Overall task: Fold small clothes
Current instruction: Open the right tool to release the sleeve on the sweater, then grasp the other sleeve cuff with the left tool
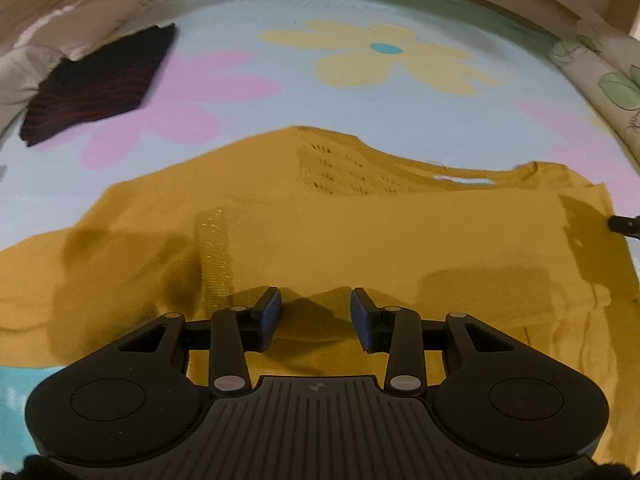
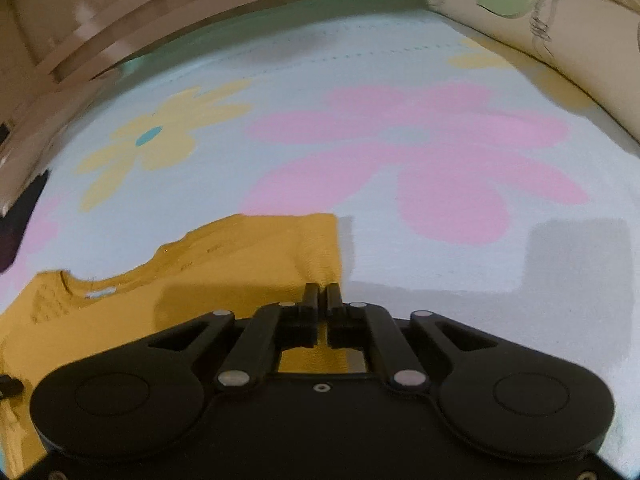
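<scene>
A mustard-yellow knit top (image 1: 360, 232) lies spread on a pale blue sheet with big flowers (image 1: 360, 112); its lower part is folded up over its body. My left gripper (image 1: 316, 312) hovers low over the near edge of the top with its jaws apart, a small ridge of cloth rising between the fingers without being pressed. In the right wrist view my right gripper (image 2: 322, 294) is shut, its fingertips pinched on the right edge of the yellow top (image 2: 240, 272). The right gripper's tip (image 1: 624, 226) shows at the far right of the left wrist view.
A dark folded garment with red lines (image 1: 100, 84) lies at the back left of the sheet. A leaf-print pillow (image 1: 600, 76) borders the right side. A wooden frame (image 2: 120, 20) runs behind the sheet (image 2: 440, 260), which lies bare to the right of the top.
</scene>
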A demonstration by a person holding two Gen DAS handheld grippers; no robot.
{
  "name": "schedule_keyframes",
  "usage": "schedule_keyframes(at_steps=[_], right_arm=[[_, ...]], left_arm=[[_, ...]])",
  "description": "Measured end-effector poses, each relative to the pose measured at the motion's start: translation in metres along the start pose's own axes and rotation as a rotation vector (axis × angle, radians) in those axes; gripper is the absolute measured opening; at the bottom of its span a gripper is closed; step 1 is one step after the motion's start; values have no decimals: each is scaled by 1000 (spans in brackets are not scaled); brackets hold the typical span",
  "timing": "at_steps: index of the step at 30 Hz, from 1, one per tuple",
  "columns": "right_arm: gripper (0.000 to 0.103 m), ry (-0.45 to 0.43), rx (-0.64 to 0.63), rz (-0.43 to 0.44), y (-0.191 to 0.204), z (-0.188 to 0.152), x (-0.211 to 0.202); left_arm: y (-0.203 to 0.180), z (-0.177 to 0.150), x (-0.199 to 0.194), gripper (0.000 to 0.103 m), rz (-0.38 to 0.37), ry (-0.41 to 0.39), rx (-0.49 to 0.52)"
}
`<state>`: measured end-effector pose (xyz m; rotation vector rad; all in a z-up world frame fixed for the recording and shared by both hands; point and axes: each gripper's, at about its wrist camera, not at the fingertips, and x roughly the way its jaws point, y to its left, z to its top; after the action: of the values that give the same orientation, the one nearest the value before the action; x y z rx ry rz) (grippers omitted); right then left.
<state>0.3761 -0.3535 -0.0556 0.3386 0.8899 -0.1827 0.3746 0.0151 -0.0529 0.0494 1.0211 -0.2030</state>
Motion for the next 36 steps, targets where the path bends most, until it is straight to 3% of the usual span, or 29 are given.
schedule_keyframes(at_steps=[3, 4, 7, 10, 13, 16, 19, 23, 25, 36], right_arm=[[17, 1, -14, -11, -1, -1, -1], [28, 0, -12, -11, 0, -1, -2], [33, -39, -17, -21, 6, 2, -13], [67, -76, -42, 15, 14, 8, -37], [79, -97, -65, 66, 29, 8, -60], [101, -90, -101, 113, 49, 1, -77], [103, -74, -153, 155, 73, -13, -89], [103, -36, -229, 193, 104, -36, -106], [103, -29, -263, 205, 117, -49, -114], [103, 93, -382, 279, 161, -96, -108]], left_arm=[[-1, -2, 1, 58, -45, -7, 22], [-1, -2, 1, 64, -64, -2, 25], [1, -2, 0, 66, -93, 2, 10], [6, -3, -4, 66, -112, -2, -27], [13, -4, -13, 67, -120, -16, -40], [24, -4, -28, 75, -108, -49, -43], [40, -7, -44, 82, -81, -86, -47], [71, -12, -60, 85, -20, -116, -102], [92, -14, -67, 90, 12, -126, -156], [230, -39, -93, 91, 226, -159, -470]])
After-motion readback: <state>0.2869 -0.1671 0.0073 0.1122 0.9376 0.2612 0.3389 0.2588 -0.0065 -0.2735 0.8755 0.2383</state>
